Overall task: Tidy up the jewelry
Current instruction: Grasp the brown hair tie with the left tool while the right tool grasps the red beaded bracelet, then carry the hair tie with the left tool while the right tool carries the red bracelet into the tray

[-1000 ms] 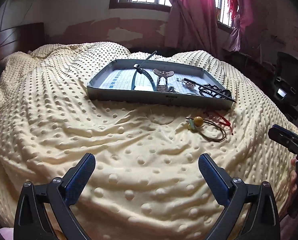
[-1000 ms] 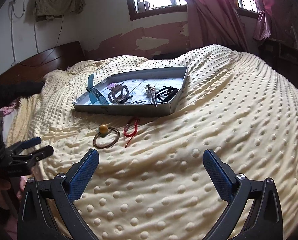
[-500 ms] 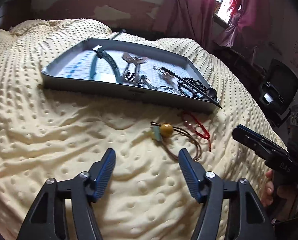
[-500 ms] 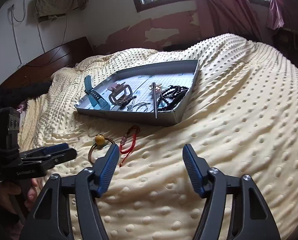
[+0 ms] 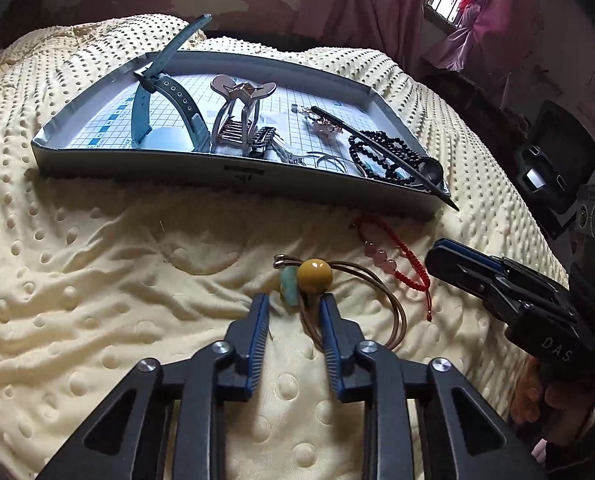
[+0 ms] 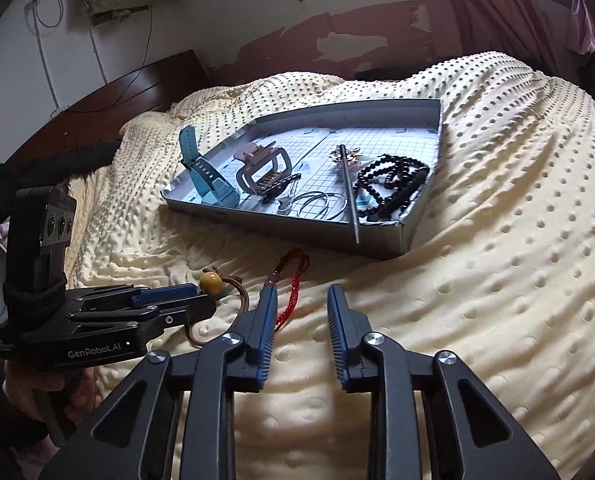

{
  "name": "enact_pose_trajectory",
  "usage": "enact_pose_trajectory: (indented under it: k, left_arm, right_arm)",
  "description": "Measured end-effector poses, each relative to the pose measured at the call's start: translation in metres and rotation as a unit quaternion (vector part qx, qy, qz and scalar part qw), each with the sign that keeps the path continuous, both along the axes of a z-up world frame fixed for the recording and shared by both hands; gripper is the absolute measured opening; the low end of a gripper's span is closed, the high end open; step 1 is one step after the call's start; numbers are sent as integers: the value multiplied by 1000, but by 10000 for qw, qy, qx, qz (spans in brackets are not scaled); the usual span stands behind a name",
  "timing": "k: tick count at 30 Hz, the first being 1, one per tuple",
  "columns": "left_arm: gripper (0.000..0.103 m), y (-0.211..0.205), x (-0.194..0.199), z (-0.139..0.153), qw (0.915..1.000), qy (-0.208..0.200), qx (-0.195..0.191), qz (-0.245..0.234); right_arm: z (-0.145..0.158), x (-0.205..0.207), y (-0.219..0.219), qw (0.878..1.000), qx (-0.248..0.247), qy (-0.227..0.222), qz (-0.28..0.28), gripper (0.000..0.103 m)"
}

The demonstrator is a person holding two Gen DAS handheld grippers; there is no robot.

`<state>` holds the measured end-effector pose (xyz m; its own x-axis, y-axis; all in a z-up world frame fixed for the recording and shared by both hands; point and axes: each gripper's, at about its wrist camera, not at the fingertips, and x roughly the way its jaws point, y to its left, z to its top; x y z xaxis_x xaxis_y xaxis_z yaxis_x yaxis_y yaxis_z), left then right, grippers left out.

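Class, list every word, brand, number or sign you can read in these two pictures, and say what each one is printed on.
"GenRobot.AI": on the side of the left hand-held gripper.
"DAS": on the body of the right hand-held gripper; the rest is cut off.
Small dark label on the tray front wall: too small to read.
Print on the tray's grid lining: too blurred to read.

I see a brown hair tie (image 5: 381, 304) with a mustard bead and a pale green bead lying flat on the yellow dotted blanket (image 5: 97, 280), just in front of the tray. Just to its right, a red cord bracelet (image 5: 393, 258) with pink beads lies stretched out, also on the blanket. The grey tray (image 5: 233, 170) behind them holds a blue watch strap (image 5: 177, 96) arching up, a rose-gold claw clip (image 5: 237, 108), a black bead bracelet (image 5: 381, 152), thin hoops, and a dark hair stick (image 5: 381, 148) poking over the tray's right corner.
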<state>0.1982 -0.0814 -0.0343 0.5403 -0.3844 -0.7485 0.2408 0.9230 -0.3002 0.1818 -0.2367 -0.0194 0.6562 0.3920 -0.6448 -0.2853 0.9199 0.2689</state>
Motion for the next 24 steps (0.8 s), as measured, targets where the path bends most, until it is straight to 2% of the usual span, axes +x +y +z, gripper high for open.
enact_pose_trajectory:
  k: [1,7,9,10,12,14,24]
  left_arm:
    - [17,0,1,-1,10000,14,1,-17]
    - [8,2,1,1,10000,-12,-3,-71]
    - [7,4,-1,3,10000,-43,-6,-70]
    - [7,6,-2,4,10000,-63,16,-69]
    - [7,8,-4,7,9999,-104,19,-54]
    - [7,12,-5,10,9999,-94,-56,-41]
    - [7,24,-20,39,9991,-414,-41,23]
  right_arm:
    - [-1,3,3,10000,-26,15,35,17]
    - [-7,14,16,9995,-245,153,117,17]
    - [-10,15,19,9991,-354,222,98,16]
    - [-11,14,20,9988,-397,256,83,15]
    - [-12,12,19,9985,-448,317,35,6]
    - [-12,10,19,9983,-475,338,-5,3]
    - [7,-21,19,9986,-462,-230,-90,3]
